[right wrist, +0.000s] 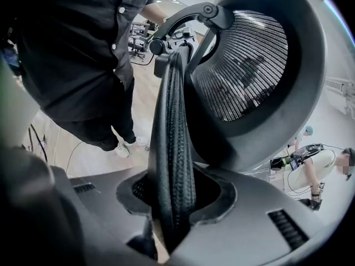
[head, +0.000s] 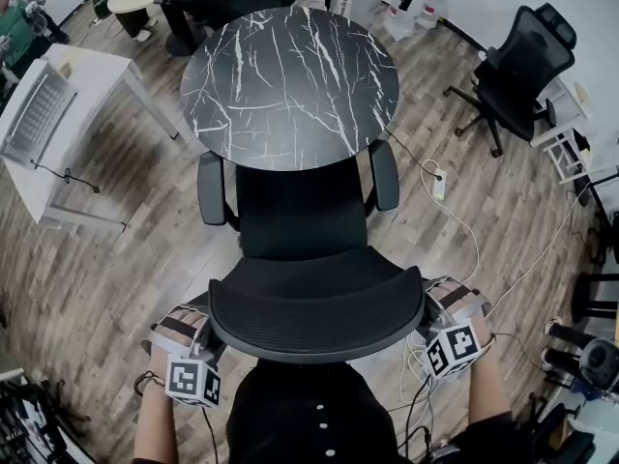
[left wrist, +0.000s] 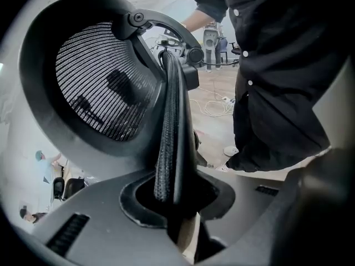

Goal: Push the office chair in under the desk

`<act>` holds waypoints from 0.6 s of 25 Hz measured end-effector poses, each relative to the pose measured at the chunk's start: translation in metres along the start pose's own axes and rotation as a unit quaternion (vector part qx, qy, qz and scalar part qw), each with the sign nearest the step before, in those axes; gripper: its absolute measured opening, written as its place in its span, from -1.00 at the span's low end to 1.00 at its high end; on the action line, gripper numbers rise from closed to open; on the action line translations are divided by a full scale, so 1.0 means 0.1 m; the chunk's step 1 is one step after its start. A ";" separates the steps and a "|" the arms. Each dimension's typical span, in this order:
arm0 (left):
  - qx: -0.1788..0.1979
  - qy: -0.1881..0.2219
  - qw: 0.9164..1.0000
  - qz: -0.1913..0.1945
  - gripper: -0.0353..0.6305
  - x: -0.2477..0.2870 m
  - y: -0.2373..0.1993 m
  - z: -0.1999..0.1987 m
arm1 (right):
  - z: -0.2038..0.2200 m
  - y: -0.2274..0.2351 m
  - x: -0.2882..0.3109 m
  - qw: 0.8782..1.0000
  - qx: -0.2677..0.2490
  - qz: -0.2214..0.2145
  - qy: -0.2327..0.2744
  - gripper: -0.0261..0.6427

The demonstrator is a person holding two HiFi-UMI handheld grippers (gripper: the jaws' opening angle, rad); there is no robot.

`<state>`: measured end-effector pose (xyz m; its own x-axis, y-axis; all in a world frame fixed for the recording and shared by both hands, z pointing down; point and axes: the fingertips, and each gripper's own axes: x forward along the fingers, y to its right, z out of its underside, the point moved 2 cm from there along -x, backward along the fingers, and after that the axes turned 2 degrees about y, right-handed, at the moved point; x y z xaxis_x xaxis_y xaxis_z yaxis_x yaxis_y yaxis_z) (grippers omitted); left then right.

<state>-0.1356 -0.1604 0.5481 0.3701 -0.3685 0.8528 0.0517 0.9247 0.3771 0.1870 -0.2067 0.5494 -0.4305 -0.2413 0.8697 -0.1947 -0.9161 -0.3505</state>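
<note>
The black mesh office chair (head: pixel 302 216) faces a round black marble-top desk (head: pixel 290 75), and the front of its seat lies under the desk's near edge. The curved backrest top (head: pixel 314 307) is closest to me. My left gripper (head: pixel 193 334) clamps the backrest's left edge and my right gripper (head: pixel 443 309) clamps its right edge. In the left gripper view the textured backrest rim (left wrist: pixel 168 143) runs between the jaws of the left gripper (left wrist: pixel 173 206), below the mesh headrest (left wrist: pixel 100 85). The right gripper (right wrist: pixel 172 206) holds the rim (right wrist: pixel 173 137) the same way.
A white table with a laptop (head: pixel 39 114) stands at the left. A second black office chair (head: pixel 517 71) is at the back right. Cables and a power strip (head: pixel 438 184) lie on the wood floor to the right. Another person (right wrist: pixel 313 168) stands far off.
</note>
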 end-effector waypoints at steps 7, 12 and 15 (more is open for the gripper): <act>-0.004 0.003 1.000 -0.004 -0.60 0.06 -0.24 0.08 | 0.03 0.27 0.10 1.000 0.000 0.004 -0.003 -0.49; 0.000 0.000 1.000 -0.009 -0.59 0.15 -0.50 0.19 | 0.05 0.54 0.21 1.000 -0.001 0.012 -0.009 -0.52; 0.003 0.002 1.000 -0.010 -0.59 0.19 -0.67 0.28 | 0.04 0.70 0.27 1.000 -0.001 0.018 -0.010 -0.52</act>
<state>-0.1579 -0.2318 0.5487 0.3721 -0.3857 0.8442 0.0527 0.9169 0.3957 0.1650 -0.2790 0.5498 -0.4191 -0.2799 0.8637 -0.1819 -0.9061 -0.3819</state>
